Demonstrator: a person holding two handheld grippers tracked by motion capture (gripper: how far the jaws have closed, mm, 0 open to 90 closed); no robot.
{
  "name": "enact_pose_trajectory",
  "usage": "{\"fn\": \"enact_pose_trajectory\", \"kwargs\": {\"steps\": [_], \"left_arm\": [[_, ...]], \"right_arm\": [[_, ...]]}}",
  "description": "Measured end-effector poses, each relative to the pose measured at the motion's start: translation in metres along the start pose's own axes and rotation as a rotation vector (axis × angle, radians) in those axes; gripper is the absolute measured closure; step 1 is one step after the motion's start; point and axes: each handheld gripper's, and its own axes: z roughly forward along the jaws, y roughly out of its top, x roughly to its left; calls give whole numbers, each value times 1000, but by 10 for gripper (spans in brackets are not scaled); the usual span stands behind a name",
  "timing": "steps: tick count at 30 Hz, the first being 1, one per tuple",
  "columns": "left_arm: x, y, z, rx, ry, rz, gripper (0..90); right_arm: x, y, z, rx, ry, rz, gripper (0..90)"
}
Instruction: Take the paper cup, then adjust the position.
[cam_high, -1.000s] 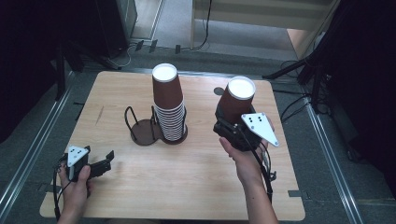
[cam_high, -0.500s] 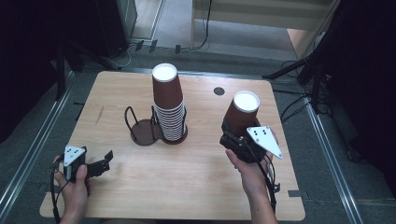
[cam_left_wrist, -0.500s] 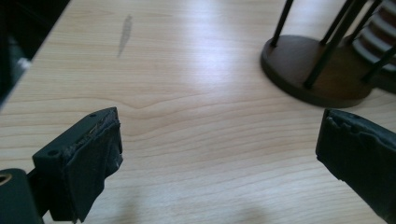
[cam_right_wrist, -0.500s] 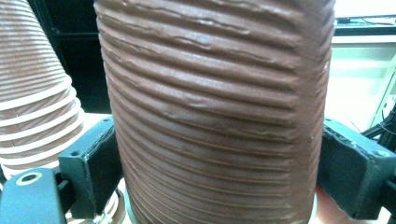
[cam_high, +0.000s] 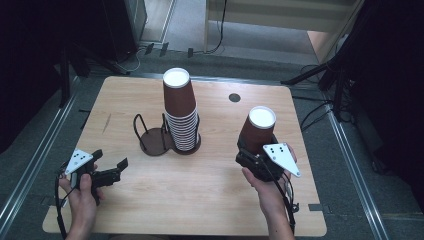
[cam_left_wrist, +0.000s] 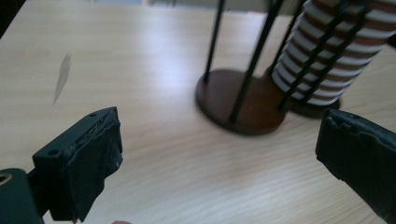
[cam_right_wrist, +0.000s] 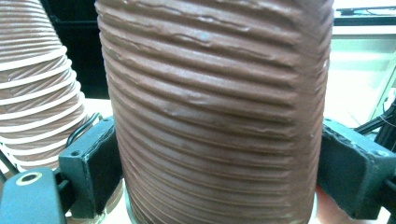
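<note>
The table carries a wire rack near its middle. One bay of the rack is bare; the other holds a tall stack of upside-down brown cups. Right of the rack, near the table's right edge, you hold one cup upside down, white base up. Your right gripper is clamped on its ribbed wall near the rim, one pad pressing on each side. Your left gripper is low over the table's near left corner, pointing toward the rack. Its jaws have just been opening and now stand wide apart with nothing between them.
</note>
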Motion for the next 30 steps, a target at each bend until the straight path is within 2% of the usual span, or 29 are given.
{"fn": "enact_pose_trajectory", "kwargs": {"steps": [4,7,11,14,17,19,21,25,27,30], "left_arm": [[-21,16,1,-20,-52,52,11],[-38,28,4,-33,-107,76,13],[-58,41,7,-62,-159,115,13],[-68,47,8,-72,-243,129,13],[-77,47,8,-65,-296,179,13],[-81,46,10,-50,-304,180,13],[-87,47,13,-36,-293,179,13],[-96,48,17,-27,-321,220,12],[-99,48,19,-9,-310,232,13],[-99,48,19,-7,-357,200,13]], "right_arm": [[1,-5,-3,0,10,-17,107],[1,-10,-5,0,16,-11,109],[3,-14,-6,13,19,-26,109],[5,-17,-7,16,16,-40,110],[6,-19,-8,11,1,-56,112],[5,-21,-8,10,5,-58,112],[4,-23,-9,17,2,-57,113],[6,-28,-7,10,0,-74,114],[8,-33,-6,2,-14,-116,114],[11,-41,-5,-5,-9,-160,114]]}}
